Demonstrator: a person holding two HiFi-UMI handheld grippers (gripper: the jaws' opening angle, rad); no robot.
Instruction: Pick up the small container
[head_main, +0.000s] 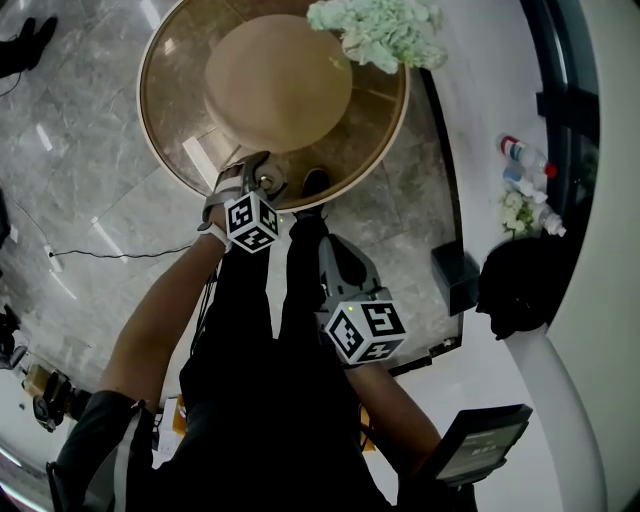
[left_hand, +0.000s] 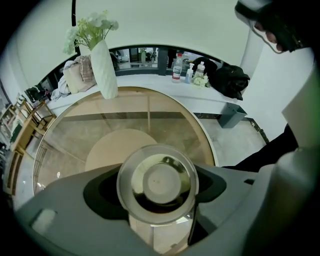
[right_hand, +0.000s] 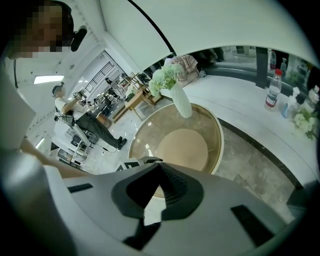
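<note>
The small container (left_hand: 157, 182) is a clear round jar with a flat lid, seen end-on in the left gripper view. My left gripper (left_hand: 159, 200) is shut on it, one jaw on either side. In the head view that left gripper (head_main: 260, 178) hangs over the near rim of the round glass table (head_main: 160, 140). My right gripper (head_main: 308, 228) sits lower and to the right, off the table and above the floor. In its own view the right gripper (right_hand: 159, 165) has its jaw tips touching with nothing between them.
A white vase (left_hand: 105, 70) of pale flowers (head_main: 385, 30) stands at the table's far edge. The curved white counter (right_hand: 240, 105) beyond carries bottles (left_hand: 177, 67) and a black bag (left_hand: 227, 80). A grey bin (left_hand: 234, 114) stands on the floor beside it.
</note>
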